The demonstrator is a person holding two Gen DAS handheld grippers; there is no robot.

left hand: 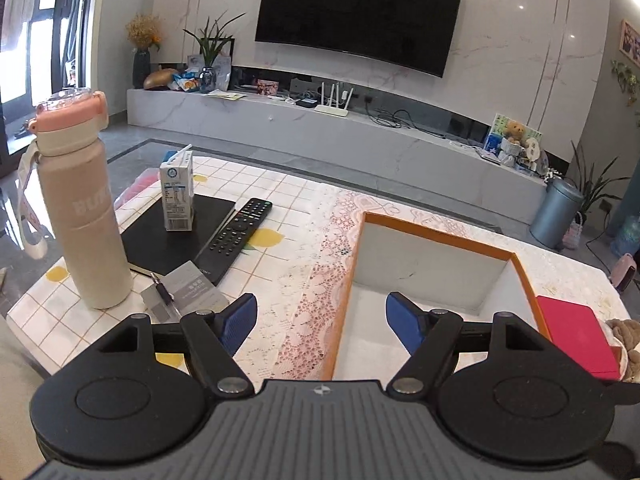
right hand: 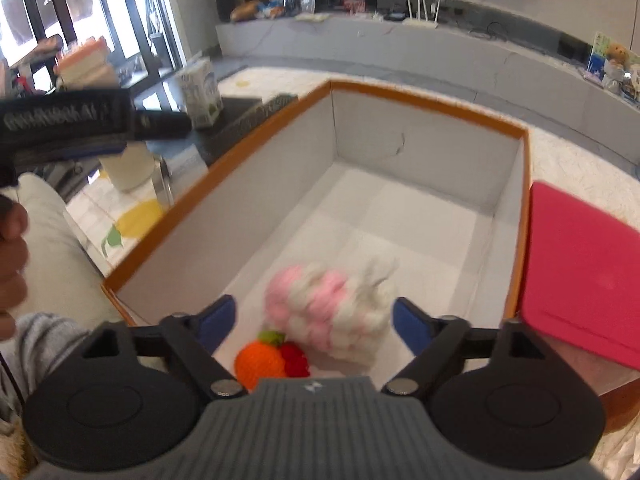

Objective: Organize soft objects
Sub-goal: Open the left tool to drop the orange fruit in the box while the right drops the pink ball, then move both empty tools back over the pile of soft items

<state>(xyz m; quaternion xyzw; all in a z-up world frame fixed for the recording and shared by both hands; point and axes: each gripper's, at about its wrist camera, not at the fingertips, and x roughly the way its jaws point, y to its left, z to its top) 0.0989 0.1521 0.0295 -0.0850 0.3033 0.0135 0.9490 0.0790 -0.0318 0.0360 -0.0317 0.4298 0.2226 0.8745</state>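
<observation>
An open box with an orange rim [left hand: 436,236] [right hand: 420,104] and white inside stands on the lace-covered table. A pink and white fluffy plush [right hand: 332,312], blurred, is inside it near the front wall. Beside the plush lie an orange knitted fruit [right hand: 260,362] and a red one [right hand: 296,360]. My right gripper [right hand: 314,308] is open above the plush, its blue pads apart from it on both sides. My left gripper [left hand: 320,304] is open and empty over the box's left rim; its blurred body [right hand: 80,120] shows at the upper left. A brown fuzzy item [left hand: 628,340] peeks in at the right edge.
A magenta book [left hand: 576,340] [right hand: 584,264] lies right of the box. Left of it stand a beige bottle with a pink lid [left hand: 84,216] and a milk carton [left hand: 177,194] on a black notebook [left hand: 160,240], with a remote [left hand: 236,240] alongside. A person's hand [right hand: 12,248] is at the left.
</observation>
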